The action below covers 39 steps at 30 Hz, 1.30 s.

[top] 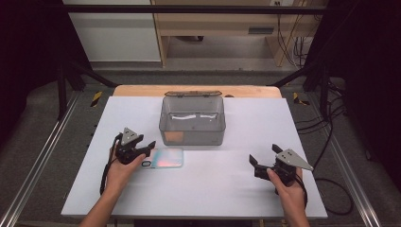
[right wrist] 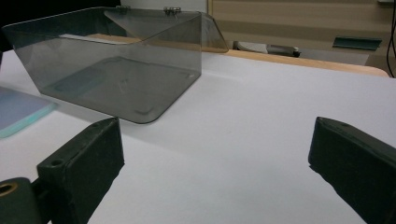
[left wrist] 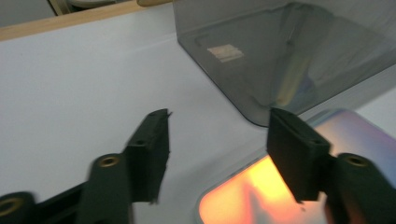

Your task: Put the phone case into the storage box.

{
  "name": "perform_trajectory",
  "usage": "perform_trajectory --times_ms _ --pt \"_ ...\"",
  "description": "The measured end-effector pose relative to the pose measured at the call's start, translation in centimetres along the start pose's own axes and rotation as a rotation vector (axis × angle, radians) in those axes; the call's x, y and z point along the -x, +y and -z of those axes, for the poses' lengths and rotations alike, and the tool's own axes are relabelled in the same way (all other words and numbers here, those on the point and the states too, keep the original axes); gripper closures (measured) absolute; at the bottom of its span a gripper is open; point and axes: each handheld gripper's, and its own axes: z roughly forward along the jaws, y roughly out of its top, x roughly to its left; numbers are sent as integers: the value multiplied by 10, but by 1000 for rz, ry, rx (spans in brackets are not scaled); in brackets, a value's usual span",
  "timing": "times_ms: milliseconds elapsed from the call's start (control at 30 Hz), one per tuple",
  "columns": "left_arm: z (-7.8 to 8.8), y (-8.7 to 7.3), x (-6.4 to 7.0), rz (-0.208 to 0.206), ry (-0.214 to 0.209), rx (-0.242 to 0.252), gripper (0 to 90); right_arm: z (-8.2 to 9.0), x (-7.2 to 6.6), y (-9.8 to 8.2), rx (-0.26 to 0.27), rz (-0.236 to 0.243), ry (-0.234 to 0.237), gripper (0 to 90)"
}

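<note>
An iridescent phone case (top: 165, 157) lies flat on the white table (top: 213, 189), just in front of a smoky clear box (top: 192, 120) whose lid hangs open at the back. My left gripper (top: 147, 153) is at the case's left end. In the left gripper view its jaws (left wrist: 218, 114) stand apart: one hovers over the case (left wrist: 243, 186), the other is over bare table, and a gap shows beside the case's corner. My right gripper (top: 263, 153) rests at the table's right with its jaws (right wrist: 217, 126) wide open and nothing between them.
The box (right wrist: 116, 70) is empty, and a small label shows through its floor (left wrist: 225, 52). The case (right wrist: 18, 109) lies to its left in the right gripper view. A wooden strip (top: 196, 91) borders the table's far edge. Black frame posts and cables stand beyond.
</note>
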Motion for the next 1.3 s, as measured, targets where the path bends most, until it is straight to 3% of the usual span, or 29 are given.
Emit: perform_trajectory --times_ms 67,100,167,300,500,733,1300 --pt "-3 1 -1 5 -7 -16 597 0 0 0 -2 1 1 37" --pt "-5 1 -1 -5 -2 -22 720 0 1 0 -3 0 0 37" --pt "-8 3 -1 -13 7 -42 743 0 1 0 -3 1 0 37" --pt "-17 5 -4 -16 -1 -114 892 -1 1 -1 -4 3 3 38" --pt "-26 2 -5 -33 -22 -171 900 -1 2 -1 -5 3 3 38" --pt "-26 1 -6 -27 -42 -187 900 -1 2 -1 -9 1 6 39" --pt "7 -20 14 -45 -113 -195 900 -1 1 -1 -16 4 13 39"
